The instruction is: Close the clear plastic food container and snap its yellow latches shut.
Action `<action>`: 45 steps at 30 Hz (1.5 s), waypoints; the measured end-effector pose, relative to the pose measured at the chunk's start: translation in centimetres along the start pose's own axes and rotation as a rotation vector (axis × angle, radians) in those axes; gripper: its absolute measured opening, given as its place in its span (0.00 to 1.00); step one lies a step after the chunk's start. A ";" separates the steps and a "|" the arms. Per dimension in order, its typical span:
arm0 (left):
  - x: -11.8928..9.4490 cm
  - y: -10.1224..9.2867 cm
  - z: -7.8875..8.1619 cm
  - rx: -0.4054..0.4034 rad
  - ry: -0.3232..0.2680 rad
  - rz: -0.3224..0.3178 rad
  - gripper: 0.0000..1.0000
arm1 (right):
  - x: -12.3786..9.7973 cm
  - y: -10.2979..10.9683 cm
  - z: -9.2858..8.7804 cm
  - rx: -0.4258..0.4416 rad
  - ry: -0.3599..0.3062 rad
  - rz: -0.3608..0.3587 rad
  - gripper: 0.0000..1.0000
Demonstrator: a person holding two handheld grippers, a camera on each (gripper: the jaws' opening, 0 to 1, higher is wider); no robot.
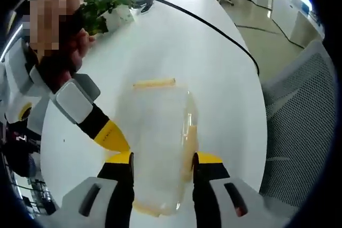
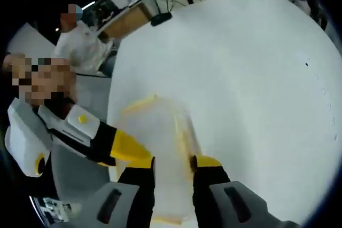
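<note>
the clear container (image 1: pixel 160 142) lies on the white table (image 1: pixel 214 62). the left gripper (image 1: pixel 162 159) grasps one side of it, jaws clenched; the right gripper (image 2: pixel 173 163) grips the other side.

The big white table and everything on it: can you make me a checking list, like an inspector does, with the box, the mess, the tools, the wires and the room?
Surface: round-ended white table, bare around the box.
Job's things: clear plastic food container with yellow latches, lying on the table; whether the latches are snapped cannot be told.
Clutter: green leafy plant in a white pot at the far end.
Grippers: left tool straddles the container, jaws on both sides; right tool does the same from its side.
Cables: black cable curving across the table.
Surroundings: grey mesh office chair beside the table; person in white behind it; desks farther off.
</note>
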State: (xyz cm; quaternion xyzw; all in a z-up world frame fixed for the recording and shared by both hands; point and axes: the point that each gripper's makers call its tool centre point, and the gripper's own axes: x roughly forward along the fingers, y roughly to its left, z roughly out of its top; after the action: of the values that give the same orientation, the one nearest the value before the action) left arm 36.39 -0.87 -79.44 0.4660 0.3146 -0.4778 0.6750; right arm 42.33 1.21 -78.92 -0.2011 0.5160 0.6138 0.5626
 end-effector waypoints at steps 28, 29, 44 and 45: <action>-0.6 0.2 0.3 -0.003 -0.028 -0.018 0.44 | -0.2 0.1 -0.2 -0.091 0.032 -0.029 0.26; -0.7 0.2 0.3 -0.024 -0.038 -0.031 0.44 | -0.2 0.2 -0.2 -0.078 0.031 -0.031 0.26; -2.3 -0.3 -1.1 -0.190 -0.041 -0.244 0.96 | -1.1 2.1 -1.6 -0.185 -0.010 -0.077 0.76; -2.3 -0.1 -1.2 -0.180 -0.042 -0.256 0.98 | -1.1 2.3 -1.9 -0.212 0.006 -0.090 0.78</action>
State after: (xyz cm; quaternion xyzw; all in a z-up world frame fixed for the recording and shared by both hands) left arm 35.50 0.99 -77.93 0.3496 0.3990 -0.5394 0.6540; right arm 39.93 -0.53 -77.81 -0.2843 0.4402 0.6384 0.5638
